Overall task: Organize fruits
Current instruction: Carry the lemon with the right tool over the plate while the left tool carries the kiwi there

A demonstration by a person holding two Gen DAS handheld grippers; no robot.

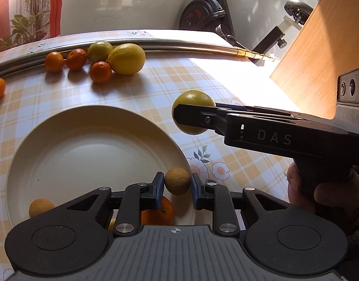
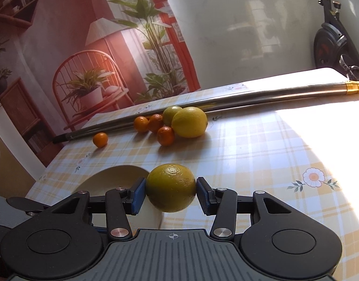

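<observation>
While the right gripper [image 2: 171, 193] clamps a green citrus [image 2: 171, 187] beside the plate [image 1: 62, 145], the left gripper [image 1: 177, 185] straddles a small brown fruit [image 1: 177, 180], right pad apart from it

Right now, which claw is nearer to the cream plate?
Left. The left claw hangs over the near rim of the cream plate, around a small brownish fruit. The right claw holds a yellow-green citrus just off the plate's right side.
</observation>
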